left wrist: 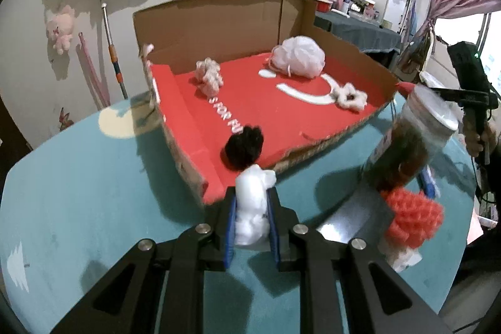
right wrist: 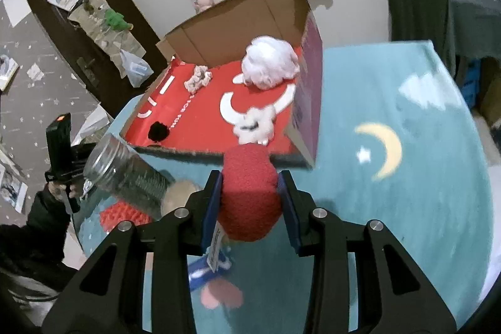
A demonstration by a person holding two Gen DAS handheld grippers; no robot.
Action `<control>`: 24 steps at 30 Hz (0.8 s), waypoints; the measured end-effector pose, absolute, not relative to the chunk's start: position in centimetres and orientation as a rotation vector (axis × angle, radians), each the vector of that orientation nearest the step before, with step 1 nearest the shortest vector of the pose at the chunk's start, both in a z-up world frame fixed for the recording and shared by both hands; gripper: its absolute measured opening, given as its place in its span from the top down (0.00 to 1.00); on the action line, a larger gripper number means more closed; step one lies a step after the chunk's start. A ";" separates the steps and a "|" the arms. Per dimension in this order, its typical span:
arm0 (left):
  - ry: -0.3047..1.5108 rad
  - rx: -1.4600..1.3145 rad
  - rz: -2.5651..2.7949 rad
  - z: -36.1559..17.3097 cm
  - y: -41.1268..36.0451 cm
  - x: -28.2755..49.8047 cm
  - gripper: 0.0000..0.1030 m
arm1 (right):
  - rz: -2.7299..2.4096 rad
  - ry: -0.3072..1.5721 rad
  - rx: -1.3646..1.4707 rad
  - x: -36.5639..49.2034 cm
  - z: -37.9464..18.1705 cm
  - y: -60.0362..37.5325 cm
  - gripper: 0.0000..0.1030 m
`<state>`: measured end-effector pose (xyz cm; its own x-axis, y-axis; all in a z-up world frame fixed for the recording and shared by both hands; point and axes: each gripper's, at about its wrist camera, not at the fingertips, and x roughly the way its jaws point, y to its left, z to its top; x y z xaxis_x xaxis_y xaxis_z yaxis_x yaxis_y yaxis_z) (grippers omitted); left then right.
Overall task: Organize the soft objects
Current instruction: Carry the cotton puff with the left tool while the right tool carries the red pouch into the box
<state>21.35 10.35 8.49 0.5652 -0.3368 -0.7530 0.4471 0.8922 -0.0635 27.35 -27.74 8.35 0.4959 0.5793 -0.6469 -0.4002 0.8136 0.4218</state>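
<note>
Risk sits with the clear jar [left wrist: 407, 143] leaning just beside the cardboard box [left wrist: 219, 21]: a careless swing toward the box could topple it. The left claw [left wrist: 252, 208] is clamped on a white fluffy piece [left wrist: 252, 205], just short of the box's near edge. The right claw [right wrist: 249, 202] is clamped on a red plush ball [right wrist: 249, 193], also before that edge. Loose fluff could slip out early onto the desk [left wrist: 78, 177].

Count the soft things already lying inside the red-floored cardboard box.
4: a white mesh puff at the back, a pinkish scrunchie back left, a white flower scrunchie on the right, a black pom-pom at the front edge.
</note>
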 end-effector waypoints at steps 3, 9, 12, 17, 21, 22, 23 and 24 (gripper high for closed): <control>0.845 0.138 -0.474 9.3 9.5 22.1 0.82 | 0.602 0.857 0.209 28.2 9.1 -27.0 0.66; 0.865 0.143 -0.443 9.9 7.9 24.0 0.82 | 0.611 0.818 0.168 29.7 11.0 -25.3 0.66; 0.883 0.145 -0.423 10.0 7.0 25.0 0.82 | 0.609 0.803 0.146 30.6 11.7 -24.2 0.66; 0.912 0.168 -0.386 10.0 5.6 27.1 0.82 | 0.614 0.792 0.115 32.6 12.8 -21.7 0.66; 0.943 0.193 -0.360 9.6 4.5 28.7 0.82 | 0.617 0.788 0.065 34.3 13.3 -19.3 0.66; 0.954 0.205 -0.347 9.4 4.3 29.2 0.82 | 0.617 0.791 0.052 34.7 13.4 -18.8 0.66; 0.962 0.216 -0.334 9.2 4.0 29.7 0.82 | 0.611 0.794 0.027 35.2 13.3 -18.0 0.66; 0.969 0.221 -0.327 9.0 3.9 30.2 0.82 | 0.609 0.799 -0.005 35.7 13.2 -17.1 0.66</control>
